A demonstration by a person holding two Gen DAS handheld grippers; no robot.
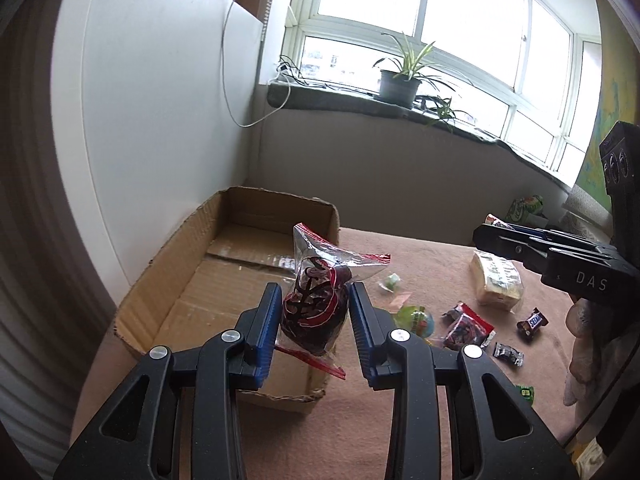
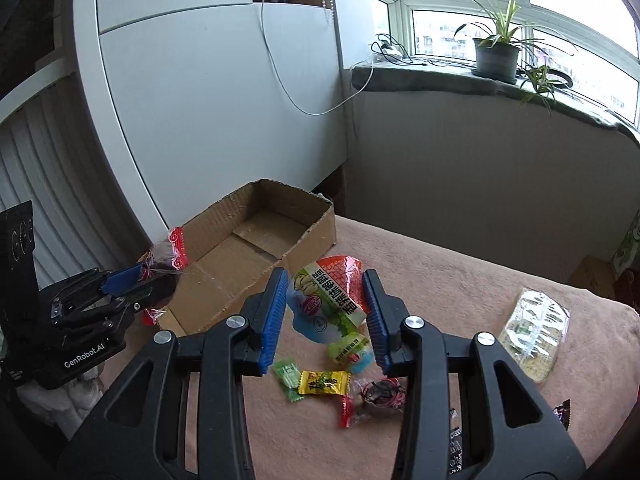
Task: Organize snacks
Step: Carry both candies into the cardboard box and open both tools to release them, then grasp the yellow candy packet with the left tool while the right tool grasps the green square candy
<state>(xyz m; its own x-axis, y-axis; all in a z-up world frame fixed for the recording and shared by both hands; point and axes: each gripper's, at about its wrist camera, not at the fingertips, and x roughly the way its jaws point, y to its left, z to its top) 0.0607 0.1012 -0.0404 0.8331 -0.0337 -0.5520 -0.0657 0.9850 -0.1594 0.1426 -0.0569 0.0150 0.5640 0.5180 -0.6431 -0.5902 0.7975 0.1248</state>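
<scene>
left gripper (image 1: 312,320): clamped on red zip bag (image 1: 316,308), over box (image 1: 180,280) near edge | right gripper (image 2: 326,312): clamped on green packet (image 2: 332,300), above blanket (image 2: 440,280) beside box | risk: slippery film slides from pads, landing outside box

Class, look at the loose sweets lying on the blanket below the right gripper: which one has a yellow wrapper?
The yellow-wrapped candy, lying between the green candy and the red-and-dark one.
</scene>
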